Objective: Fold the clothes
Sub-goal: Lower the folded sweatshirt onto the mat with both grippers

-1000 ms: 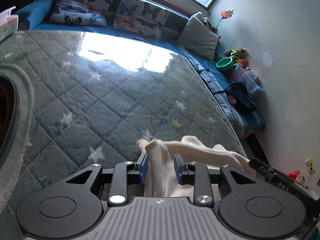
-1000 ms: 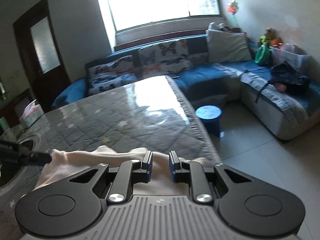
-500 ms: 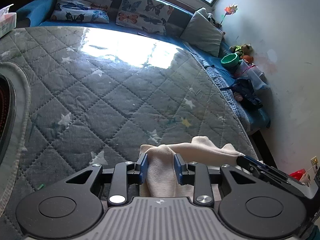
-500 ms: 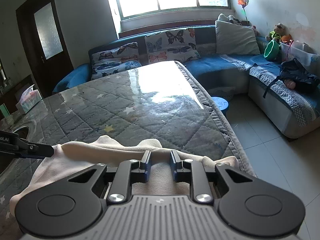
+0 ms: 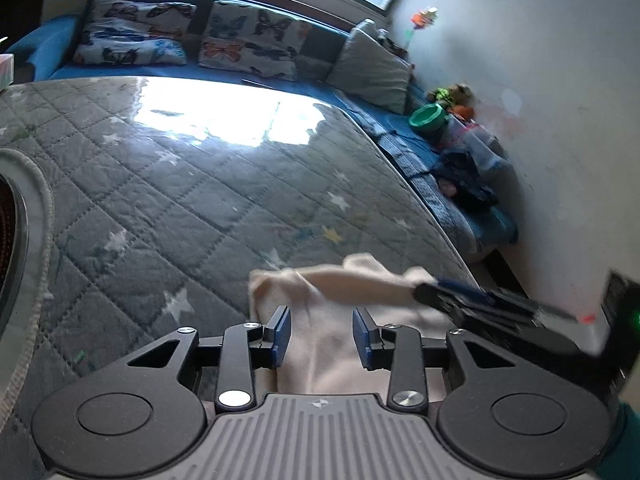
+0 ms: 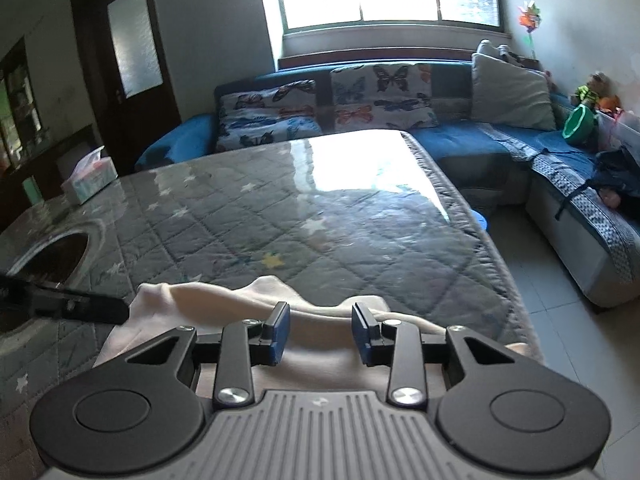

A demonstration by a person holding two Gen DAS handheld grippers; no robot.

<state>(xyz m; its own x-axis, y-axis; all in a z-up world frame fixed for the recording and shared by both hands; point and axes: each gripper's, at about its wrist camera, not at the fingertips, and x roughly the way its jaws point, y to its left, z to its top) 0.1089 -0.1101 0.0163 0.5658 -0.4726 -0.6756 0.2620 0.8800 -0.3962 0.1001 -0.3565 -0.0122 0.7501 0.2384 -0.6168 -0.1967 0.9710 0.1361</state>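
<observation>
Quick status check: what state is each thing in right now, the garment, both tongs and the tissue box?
Cream garment: bunched at the near edge of the quilted table, not yet flat.
Left tongs: opening, cloth between the pads, no longer pinched.
Right tongs: opening, cloth fold between the pads, released.
Tissue box: upright at the far left corner, a tissue sticking out.
</observation>
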